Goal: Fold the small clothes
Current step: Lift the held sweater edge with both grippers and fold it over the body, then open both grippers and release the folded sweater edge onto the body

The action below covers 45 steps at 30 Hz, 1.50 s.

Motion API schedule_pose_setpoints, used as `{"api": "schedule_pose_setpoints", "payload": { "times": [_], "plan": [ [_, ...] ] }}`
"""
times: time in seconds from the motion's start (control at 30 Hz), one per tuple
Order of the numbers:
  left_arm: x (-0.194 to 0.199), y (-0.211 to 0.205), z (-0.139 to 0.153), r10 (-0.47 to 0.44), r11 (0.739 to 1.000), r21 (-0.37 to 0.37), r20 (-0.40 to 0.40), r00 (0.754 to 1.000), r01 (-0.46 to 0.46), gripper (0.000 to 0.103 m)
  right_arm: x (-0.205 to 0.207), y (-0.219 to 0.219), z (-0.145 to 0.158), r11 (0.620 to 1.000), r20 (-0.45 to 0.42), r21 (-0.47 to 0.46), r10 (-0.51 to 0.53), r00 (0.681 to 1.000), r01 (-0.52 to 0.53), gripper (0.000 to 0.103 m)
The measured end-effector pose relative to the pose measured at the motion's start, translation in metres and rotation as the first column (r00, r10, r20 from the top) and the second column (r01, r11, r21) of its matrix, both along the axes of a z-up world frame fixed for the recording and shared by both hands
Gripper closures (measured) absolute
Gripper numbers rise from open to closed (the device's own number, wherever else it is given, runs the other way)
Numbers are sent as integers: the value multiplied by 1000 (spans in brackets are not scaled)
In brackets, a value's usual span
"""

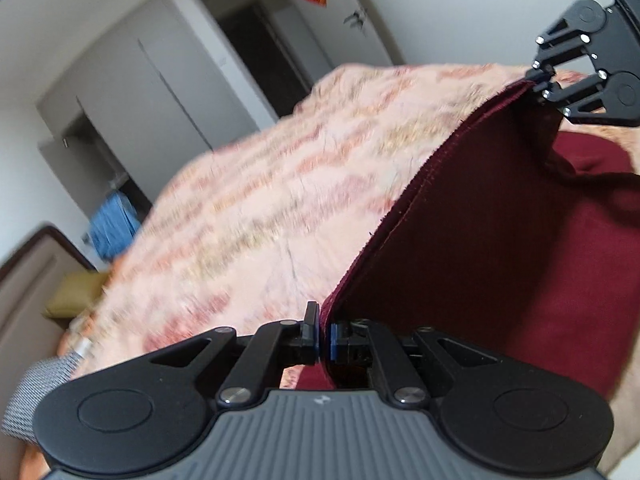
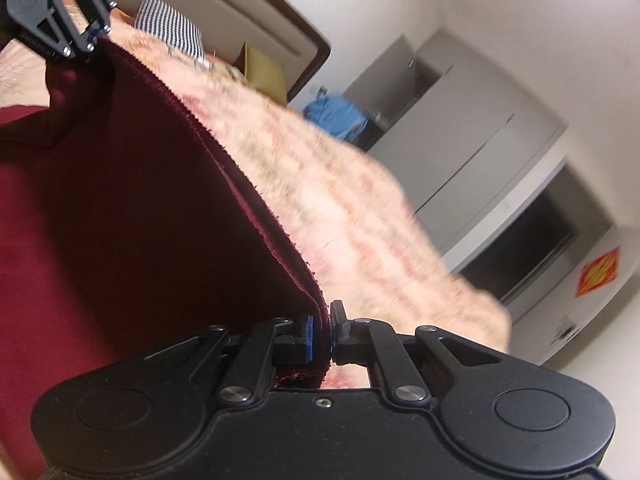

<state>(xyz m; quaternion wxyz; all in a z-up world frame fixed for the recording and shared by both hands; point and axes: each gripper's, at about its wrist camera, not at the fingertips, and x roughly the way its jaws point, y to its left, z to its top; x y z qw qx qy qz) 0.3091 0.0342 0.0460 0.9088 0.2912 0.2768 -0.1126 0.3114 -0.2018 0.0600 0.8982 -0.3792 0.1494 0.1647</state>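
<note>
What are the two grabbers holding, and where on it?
Both hold one dark red garment by its stitched edge: the left gripper pinches one end of that edge, the right gripper the other, so it is stretched between them above the bedspread.

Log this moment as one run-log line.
left hand-held gripper: shut on maroon garment | right hand-held gripper: shut on maroon garment | hem stretched above bedspread

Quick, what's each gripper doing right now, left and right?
Left gripper: closed on the hemmed edge of the dark red garment.
Right gripper: closed on the same edge of the garment, further along.
</note>
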Motion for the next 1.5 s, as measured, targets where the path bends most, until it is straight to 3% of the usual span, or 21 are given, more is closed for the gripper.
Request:
{"api": "schedule_pose_setpoints", "payload": {
  "times": [0.17, 0.33, 0.37, 0.43, 0.5, 0.6, 0.67, 0.77, 0.87, 0.93, 1.03, 1.2, 1.3, 1.37, 1.5],
  "plan": [
    [39, 12, -32, 3, 1000, -13, -81, 997, -4, 98, 34, 4, -27, 1000, -88, 11, -17, 996, 18, 93],
    [52, 28, -54, 35, 996, -80, -142, 989, -47, 92, 47, -3, -40, 997, -161, 69, -30, 986, 42, 81],
    [51, 31, -57, 47, 993, -98, -158, 986, -63, 87, 49, -6, -41, 995, -177, 84, -31, 984, 47, 77],
    [59, 42, -59, 78, 983, -147, -209, 975, -111, 76, 51, -10, -41, 992, -204, 114, -37, 978, 61, 52],
    [61, 52, -61, 113, 967, -196, -249, 962, -164, 39, 49, -11, -41, 987, -215, 137, -50, 975, 81, 37],
    [63, 71, -52, 152, 929, -285, -290, 945, -236, 20, 54, -25, -38, 968, -266, 228, -47, 963, 110, 25],
    [62, 88, -45, 168, 886, -367, -311, 935, -282, 10, 54, -37, -34, 935, -308, 334, -15, 951, 123, 14],
    [54, 102, -31, 205, 814, -478, -297, 933, -330, 7, 45, -51, -28, 876, -342, 456, 9, 940, 157, 9],
    [38, 111, -25, 227, 780, -534, -244, 943, -326, 2, 25, -57, -28, 857, -327, 490, 14, 945, 157, 4],
    [23, 109, -26, 225, 785, -539, -211, 951, -305, 1, 11, -56, -32, 867, -318, 476, 13, 948, 148, 4],
    [0, 94, -37, 180, 821, -516, -169, 969, -243, 1, -9, -47, -46, 901, -281, 413, -11, 960, 132, 4],
    [-26, 48, -74, 102, 919, -370, -113, 988, -137, 1, -12, -36, -74, 937, -198, 315, -90, 976, 151, 4],
    [-26, 30, -89, 127, 946, -291, -66, 990, -141, 1, -4, -38, -78, 924, -150, 331, -147, 978, 189, 2],
    [-21, 30, -92, 174, 942, -286, -32, 984, -176, 1, 3, -44, -78, 899, -131, 364, -207, 969, 241, 2],
    [-6, 61, -89, 308, 889, -354, -7, 951, -291, 1, 12, -68, -79, 822, -129, 459, -314, 941, 337, 1]
  ]
}}
